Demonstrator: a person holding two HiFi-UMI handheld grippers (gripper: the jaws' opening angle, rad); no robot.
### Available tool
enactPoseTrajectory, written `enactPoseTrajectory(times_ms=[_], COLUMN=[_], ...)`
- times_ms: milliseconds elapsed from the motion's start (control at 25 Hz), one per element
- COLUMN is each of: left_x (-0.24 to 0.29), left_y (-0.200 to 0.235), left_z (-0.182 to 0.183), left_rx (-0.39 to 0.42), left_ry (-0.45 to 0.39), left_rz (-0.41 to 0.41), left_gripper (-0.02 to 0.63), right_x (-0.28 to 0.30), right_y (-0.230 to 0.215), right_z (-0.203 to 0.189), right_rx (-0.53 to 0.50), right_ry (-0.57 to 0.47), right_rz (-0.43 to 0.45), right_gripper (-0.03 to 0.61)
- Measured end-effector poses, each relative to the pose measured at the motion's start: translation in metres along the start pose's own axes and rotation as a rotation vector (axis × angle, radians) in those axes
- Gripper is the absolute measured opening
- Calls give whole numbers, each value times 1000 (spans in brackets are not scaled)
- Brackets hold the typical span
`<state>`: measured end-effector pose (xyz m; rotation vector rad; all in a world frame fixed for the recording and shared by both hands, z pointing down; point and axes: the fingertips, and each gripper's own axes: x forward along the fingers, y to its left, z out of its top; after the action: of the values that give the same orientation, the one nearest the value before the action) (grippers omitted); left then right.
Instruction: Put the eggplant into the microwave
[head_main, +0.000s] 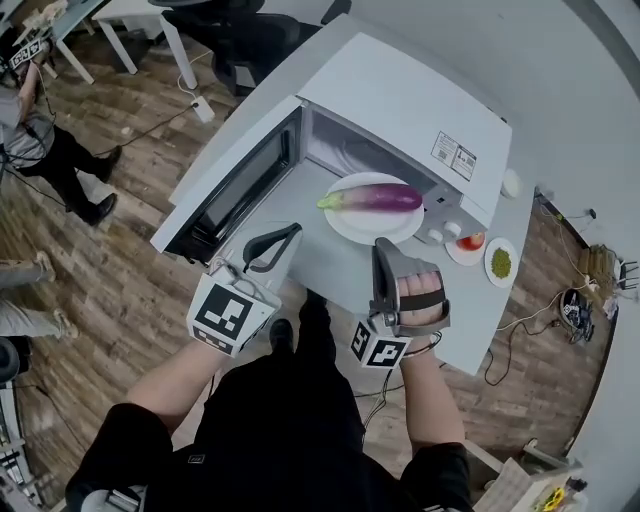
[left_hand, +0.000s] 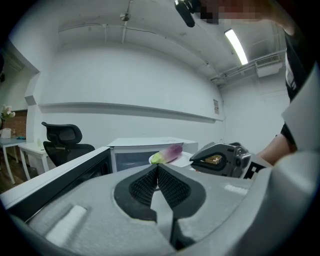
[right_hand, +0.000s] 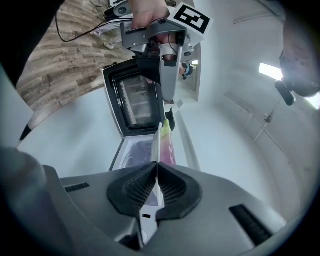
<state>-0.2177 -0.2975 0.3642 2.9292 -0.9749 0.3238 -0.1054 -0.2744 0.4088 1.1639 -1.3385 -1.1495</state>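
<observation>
While the microwave (head_main: 400, 100) is standing with its door (head_main: 235, 190) swung wide to the left, the white plate (head_main: 360, 226) is hovering right at the mouth of the cavity with the eggplant (head_main: 375, 198) lying across it — so the loading step is looking under way but not finished. The right gripper (head_main: 381, 244) is pinching the plate's near rim between clamped jaws, and the left gripper (head_main: 295, 232) is hanging beside it, jaws pressed together on nothing. Next, as I am judging it, the plate is calling for a level push forward into the cavity — any tilt is risking the eggplant rolling off.
</observation>
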Motion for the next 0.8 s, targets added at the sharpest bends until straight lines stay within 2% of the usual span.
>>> enactPoseTrajectory(times_ms=[440, 800], left_x=[33, 63], left_y=[17, 34], left_z=[-45, -64], left_rx=[-2, -17], left_ry=[4, 23], left_rz=[-55, -48], left_gripper=[9, 9], right_x=[51, 88], right_y=[49, 81], right_z=[-18, -28], right_rx=[-33, -5], right_ry=[49, 84], right_rz=[-18, 12], right_gripper=[25, 23])
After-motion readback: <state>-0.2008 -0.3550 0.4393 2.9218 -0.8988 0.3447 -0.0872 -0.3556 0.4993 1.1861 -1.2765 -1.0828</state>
